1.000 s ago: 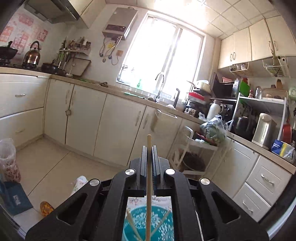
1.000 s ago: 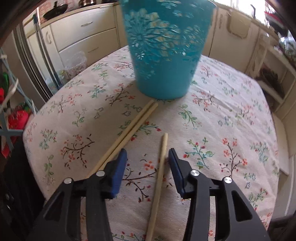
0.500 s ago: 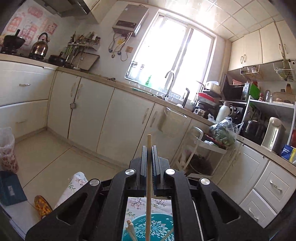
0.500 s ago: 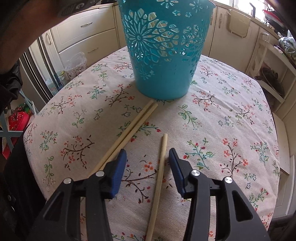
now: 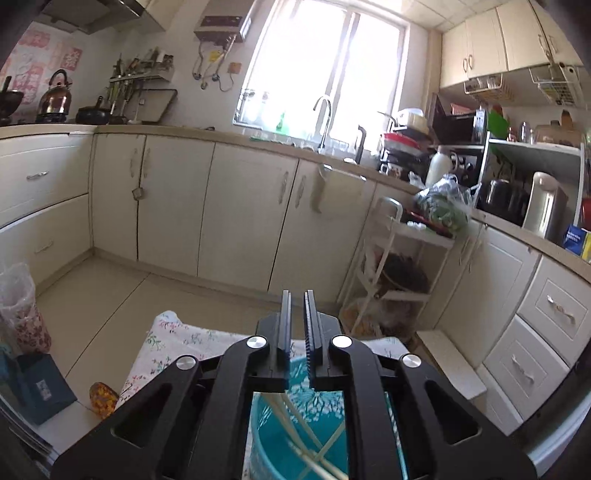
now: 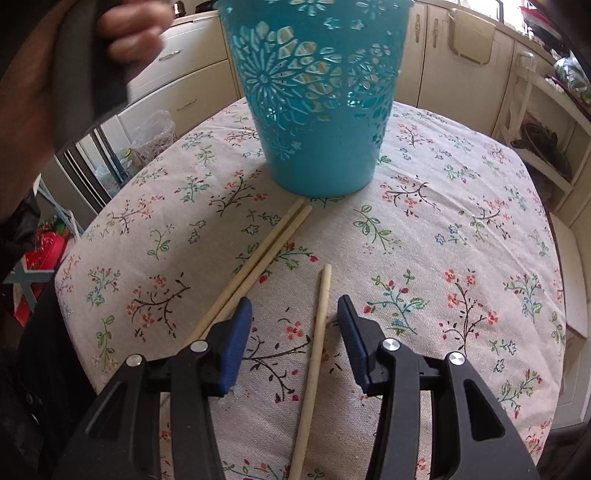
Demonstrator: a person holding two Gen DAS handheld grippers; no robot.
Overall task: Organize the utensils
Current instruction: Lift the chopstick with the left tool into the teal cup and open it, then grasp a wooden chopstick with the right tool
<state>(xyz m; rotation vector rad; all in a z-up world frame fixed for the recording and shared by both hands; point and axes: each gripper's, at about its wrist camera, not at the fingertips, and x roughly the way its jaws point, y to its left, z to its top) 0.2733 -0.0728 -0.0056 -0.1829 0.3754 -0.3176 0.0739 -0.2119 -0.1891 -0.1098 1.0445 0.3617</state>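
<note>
A teal cut-out plastic basket (image 6: 317,110) stands upright on the floral tablecloth (image 6: 443,221). My left gripper (image 5: 297,295) hovers just above the basket (image 5: 325,402), which holds several chopsticks (image 5: 284,417). Its jaws are opening by a narrow gap, and nothing is between them. My right gripper (image 6: 293,301) is open low over the cloth, and a single pale chopstick (image 6: 319,321) lies between its blue pads (image 6: 236,332) without touching them. Two more chopsticks (image 6: 266,254) lie side by side to its left, reaching the basket's foot. A person's hand (image 6: 129,33) shows at the upper left.
The round table's edge (image 6: 554,332) curves close on the right and on the left. Cream cabinets (image 5: 240,206) and a white trolley (image 5: 391,266) stand beyond the table. A plastic bag (image 5: 18,306) and a blue box (image 5: 40,387) sit on the floor at the left.
The left gripper sank toward the basket and parted its jaws; the chopstick it held upright is gone from between them. The right gripper kept still. A hand came into the right wrist view.
</note>
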